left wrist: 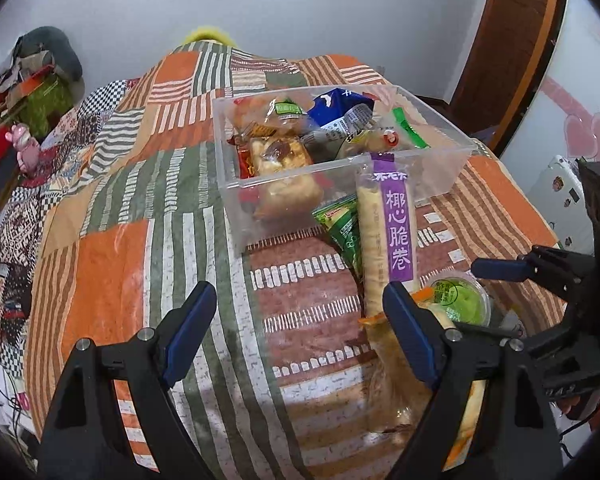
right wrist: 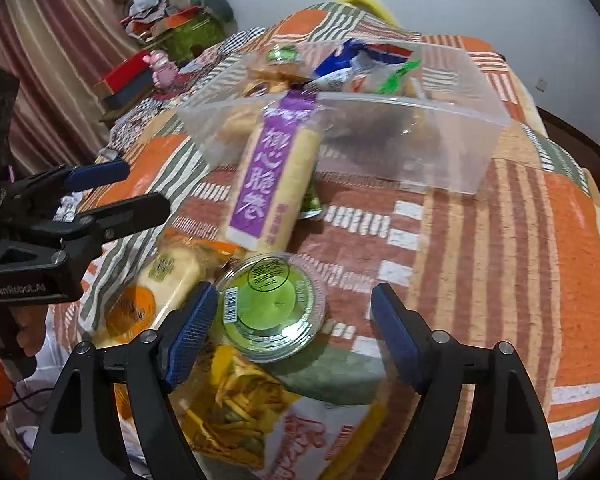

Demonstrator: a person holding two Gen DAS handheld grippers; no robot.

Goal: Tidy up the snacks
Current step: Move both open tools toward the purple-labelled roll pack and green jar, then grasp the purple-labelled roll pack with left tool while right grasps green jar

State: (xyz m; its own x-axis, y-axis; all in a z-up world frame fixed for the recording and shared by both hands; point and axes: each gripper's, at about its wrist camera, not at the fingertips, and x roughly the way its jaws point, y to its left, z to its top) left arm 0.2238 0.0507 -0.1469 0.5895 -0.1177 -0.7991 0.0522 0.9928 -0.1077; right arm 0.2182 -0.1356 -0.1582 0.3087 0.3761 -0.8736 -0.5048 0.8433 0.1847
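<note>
A clear plastic bin [left wrist: 432, 168] [right wrist: 452, 148] on the patchwork bedspread holds several wrapped snacks. A long purple-labelled roll pack [left wrist: 392, 236] [right wrist: 272, 184] leans against the bin's front wall. A small green packet [left wrist: 340, 228] lies beside it. A green jelly cup [left wrist: 460, 300] [right wrist: 272, 304] sits in front, between my right gripper's fingers. A yellow bread pack [right wrist: 160, 284] and a chips bag [right wrist: 260, 412] lie near it. My left gripper [left wrist: 300, 332] is open and empty over the bedspread, left of the roll pack. My right gripper [right wrist: 292, 336] is open around the jelly cup.
The patchwork bedspread [left wrist: 140, 184] covers the surface. Clutter, boxes and a pink toy [left wrist: 24, 148] lie at the far left. A wooden door [left wrist: 508, 40] stands at the back right. Each gripper shows in the other's view: the right one [left wrist: 516, 268], the left one [right wrist: 100, 184].
</note>
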